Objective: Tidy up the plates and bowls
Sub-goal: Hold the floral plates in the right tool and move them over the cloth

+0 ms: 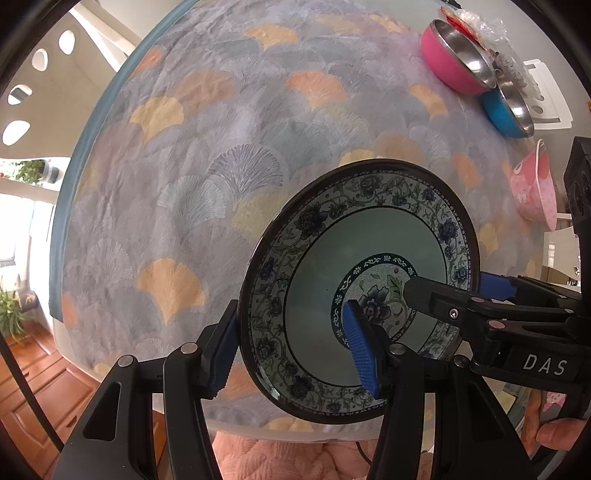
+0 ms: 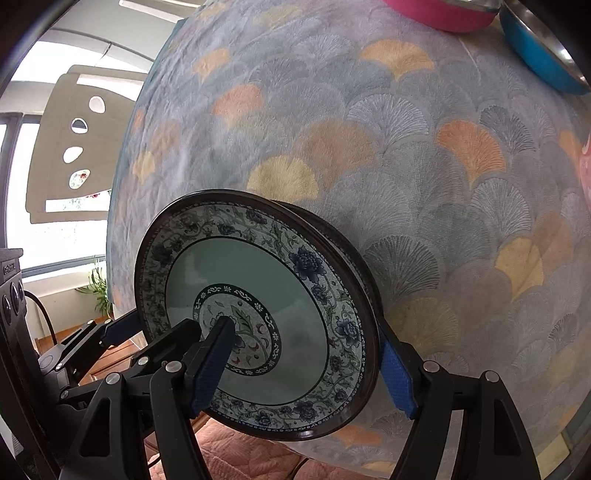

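In the right wrist view only slivers of the pink bowl and the blue bowl show at the top edge. A second dark rim peeks out behind the plate there, so there may be two plates stacked, but I cannot tell for sure. In the left wrist view the clutter behind the bowls is too blurred to name, and a pink cup is partly cut off by the other tool's body.

The plate is held tilted over the near edge of the table, which is covered in a fan-patterned cloth. The left gripper reaches forward and straddles the plate's rim, one blue pad on the back and one on the painted face, closed on it. The right gripper grips the same plate from the opposite side in the same way.

Counted: one plate for certain, two metal-lined bowls, pink and blue, touching at the far right of the table, and one pink cup.
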### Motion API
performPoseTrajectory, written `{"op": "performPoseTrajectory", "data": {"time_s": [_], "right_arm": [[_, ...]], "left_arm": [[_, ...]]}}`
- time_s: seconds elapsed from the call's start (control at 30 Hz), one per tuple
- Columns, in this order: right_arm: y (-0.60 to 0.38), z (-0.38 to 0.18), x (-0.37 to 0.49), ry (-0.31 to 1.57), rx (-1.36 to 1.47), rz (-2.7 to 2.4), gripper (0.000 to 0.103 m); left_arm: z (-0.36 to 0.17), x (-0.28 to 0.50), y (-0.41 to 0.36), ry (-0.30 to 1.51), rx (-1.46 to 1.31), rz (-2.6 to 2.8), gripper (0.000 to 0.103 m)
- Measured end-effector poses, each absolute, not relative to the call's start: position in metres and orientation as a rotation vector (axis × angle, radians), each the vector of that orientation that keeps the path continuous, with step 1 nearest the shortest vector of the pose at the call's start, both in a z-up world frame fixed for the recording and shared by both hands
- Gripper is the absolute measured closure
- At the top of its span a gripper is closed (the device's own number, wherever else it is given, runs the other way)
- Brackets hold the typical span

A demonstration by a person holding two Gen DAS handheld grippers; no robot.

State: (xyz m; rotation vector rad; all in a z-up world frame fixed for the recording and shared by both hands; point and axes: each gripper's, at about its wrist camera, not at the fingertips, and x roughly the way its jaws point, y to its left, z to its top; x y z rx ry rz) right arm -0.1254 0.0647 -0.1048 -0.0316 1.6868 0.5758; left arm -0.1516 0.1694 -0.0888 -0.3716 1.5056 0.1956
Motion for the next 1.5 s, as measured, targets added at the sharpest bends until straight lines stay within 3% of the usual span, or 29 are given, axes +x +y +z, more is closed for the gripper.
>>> {"op": "performPoseTrajectory", "data": {"time_s": [1.5], "right_arm": [[0.061, -0.114, -0.123, 1.71, 0.033, 0.564, 0.029]], "left_arm": [[-0.122, -0.161, 0.171, 1.538, -0.422, 0.196, 0.052]]}}
